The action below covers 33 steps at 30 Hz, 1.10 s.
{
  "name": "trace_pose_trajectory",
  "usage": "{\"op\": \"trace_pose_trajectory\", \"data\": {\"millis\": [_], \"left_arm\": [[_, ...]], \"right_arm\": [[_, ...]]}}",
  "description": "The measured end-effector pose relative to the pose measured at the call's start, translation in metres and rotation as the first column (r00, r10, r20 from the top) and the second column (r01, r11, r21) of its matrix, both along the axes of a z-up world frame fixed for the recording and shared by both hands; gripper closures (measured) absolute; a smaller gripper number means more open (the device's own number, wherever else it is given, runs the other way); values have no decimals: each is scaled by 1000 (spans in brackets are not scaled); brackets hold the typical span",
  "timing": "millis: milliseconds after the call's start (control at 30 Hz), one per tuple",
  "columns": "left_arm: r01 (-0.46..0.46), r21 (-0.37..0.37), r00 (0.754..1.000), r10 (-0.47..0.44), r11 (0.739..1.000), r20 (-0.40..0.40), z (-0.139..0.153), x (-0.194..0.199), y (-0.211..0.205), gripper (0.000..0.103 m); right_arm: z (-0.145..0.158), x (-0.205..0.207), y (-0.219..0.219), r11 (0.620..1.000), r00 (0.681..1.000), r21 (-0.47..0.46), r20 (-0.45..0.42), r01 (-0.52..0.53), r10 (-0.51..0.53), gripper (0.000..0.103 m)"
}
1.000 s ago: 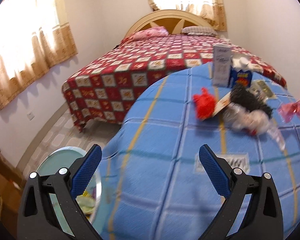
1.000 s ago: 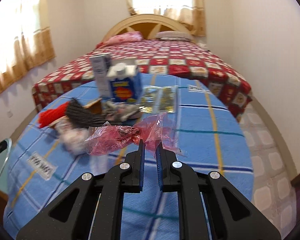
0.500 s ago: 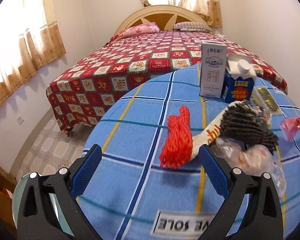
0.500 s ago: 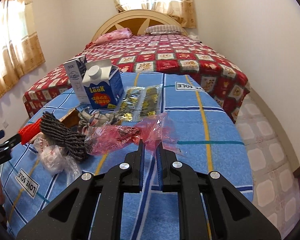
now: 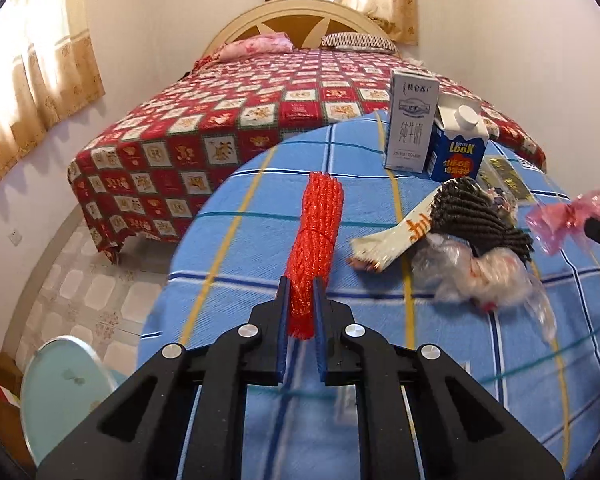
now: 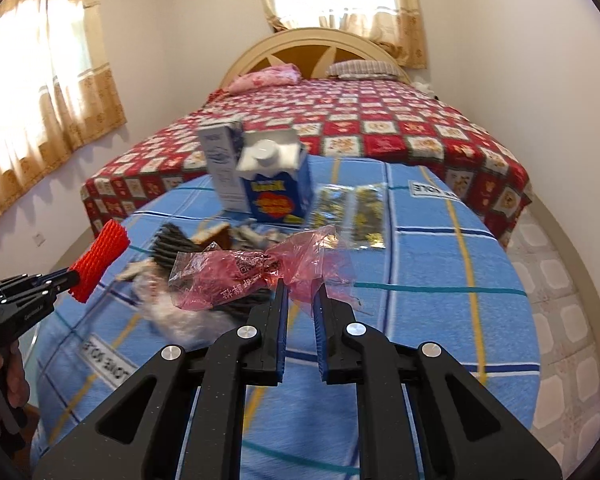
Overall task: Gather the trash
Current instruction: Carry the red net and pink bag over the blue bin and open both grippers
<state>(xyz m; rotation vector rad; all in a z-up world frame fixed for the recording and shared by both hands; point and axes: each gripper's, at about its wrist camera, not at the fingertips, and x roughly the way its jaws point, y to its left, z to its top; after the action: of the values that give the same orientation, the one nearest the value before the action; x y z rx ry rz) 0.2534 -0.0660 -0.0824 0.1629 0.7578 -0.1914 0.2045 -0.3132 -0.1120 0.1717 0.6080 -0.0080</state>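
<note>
A red foam net (image 5: 318,216) lies lengthwise on the blue checked table (image 5: 240,240). Its near end is between the pads of my left gripper (image 5: 300,280), whose jaws are closing and press on it. In the right wrist view, the left gripper (image 6: 66,280) holds the red net (image 6: 100,264) at the far left. My right gripper (image 6: 300,288) is shut on a crumpled pink plastic wrapper (image 6: 236,276), held above the cloth. That wrapper (image 5: 568,216) also shows at the right edge of the left wrist view.
A grey-white carton (image 5: 412,120) and a blue carton (image 5: 458,148) stand at the table's far side. Near them lie a dark ribbed wrapper (image 5: 480,216), a clear plastic bag (image 5: 484,276), a white strip (image 5: 396,240) and gold sachets (image 6: 352,208). A pale blue bin (image 5: 60,380) sits lower left; a bed (image 5: 260,112) lies beyond.
My left gripper swung from the bin side toward the red net and went from wide open to closed on its near end. The right gripper shifted slightly, still holding the pink wrapper.
</note>
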Motion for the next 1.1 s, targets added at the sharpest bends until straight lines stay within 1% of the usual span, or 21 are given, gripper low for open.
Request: {"op": "trace_pose_trajectory", "data": {"millis": [167, 333, 467, 700, 833, 1100], "left_arm": [[-32, -1, 999, 32, 999, 17, 9, -31, 34, 92], [-72, 17, 997, 71, 997, 34, 11, -63, 65, 92], [-100, 27, 994, 98, 995, 47, 11, -81, 85, 92], [-152, 30, 987, 150, 988, 52, 11, -100, 117, 92], [-184, 47, 982, 181, 982, 56, 10, -108, 137, 92], [-234, 71, 972, 231, 970, 49, 4, -116, 165, 92]], "right_arm": [[7, -6, 33, 998, 998, -1, 23, -58, 58, 90], [8, -4, 68, 993, 993, -7, 26, -115, 115, 90], [7, -1, 97, 986, 986, -18, 27, -163, 164, 90], [6, 2, 144, 969, 970, -42, 28, -242, 243, 90], [5, 0, 166, 959, 959, -51, 26, -280, 281, 90], [6, 1, 206, 935, 937, -75, 23, -345, 348, 90]]}}
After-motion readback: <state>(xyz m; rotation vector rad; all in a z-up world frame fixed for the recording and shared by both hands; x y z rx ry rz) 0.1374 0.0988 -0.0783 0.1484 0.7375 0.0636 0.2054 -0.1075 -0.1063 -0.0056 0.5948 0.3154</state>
